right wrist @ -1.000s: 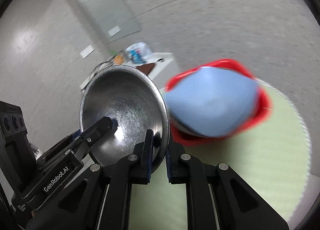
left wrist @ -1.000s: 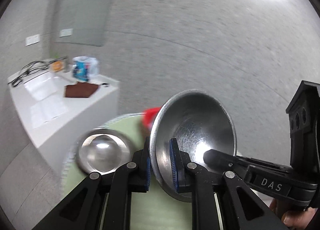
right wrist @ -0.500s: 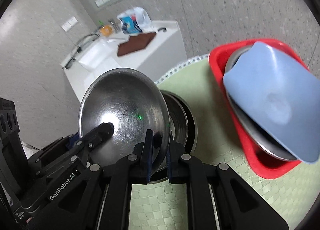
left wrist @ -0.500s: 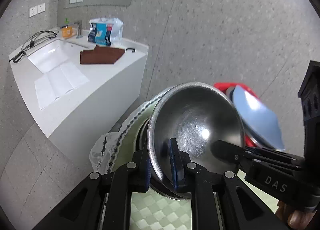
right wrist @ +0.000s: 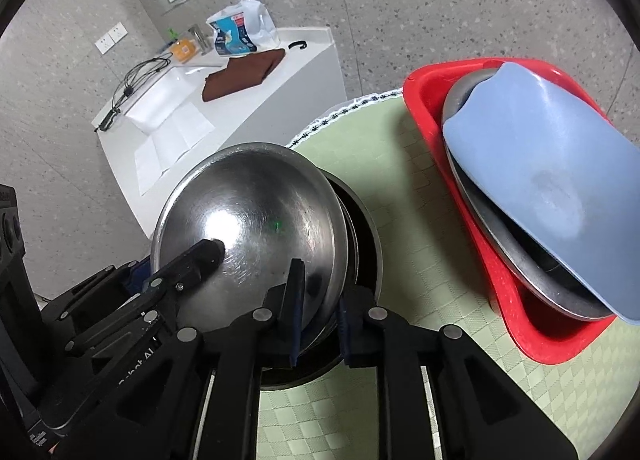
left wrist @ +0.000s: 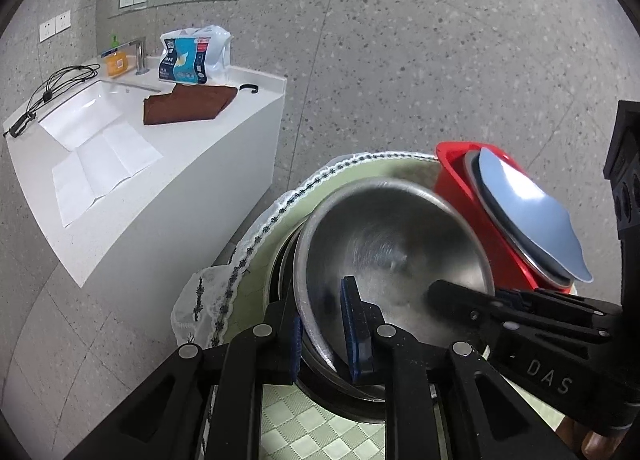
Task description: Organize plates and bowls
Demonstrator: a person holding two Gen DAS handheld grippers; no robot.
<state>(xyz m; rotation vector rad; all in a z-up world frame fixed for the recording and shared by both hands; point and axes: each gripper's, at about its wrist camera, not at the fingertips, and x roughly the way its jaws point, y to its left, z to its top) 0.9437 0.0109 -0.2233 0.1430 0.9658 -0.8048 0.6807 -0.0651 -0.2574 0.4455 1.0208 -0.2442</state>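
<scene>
Steel bowl (left wrist: 390,256): round, thin-walled brushed metal with fine circular scratches and a bright highlight. It sits tilted in the mouth of a second, darker-looking steel bowl (right wrist: 366,236) that stands at the near left of the table.

Left gripper (left wrist: 324,330): black plastic with blue ribbed pads (left wrist: 350,334). Its fingers are parted narrowly astride the upper bowl's near rim, one inside and one outside; whether they press the metal cannot be told.

Right gripper (right wrist: 318,312): same build, fingers likewise a little apart across the rim on the bowl's right side; contact unclear.

Tablecloth (right wrist: 420,252): pale green, woven check, round, with a white lace edge.

Red tray (right wrist: 424,99): glossy plastic with rounded corners, at the right of the table, well apart from the bowls. It holds a shallow steel plate (right wrist: 504,252) under a matte blue plate (right wrist: 540,179) with a wavy edge.

Beyond, far left: a white counter (left wrist: 180,179) bearing a folded brown cloth (left wrist: 188,107).
</scene>
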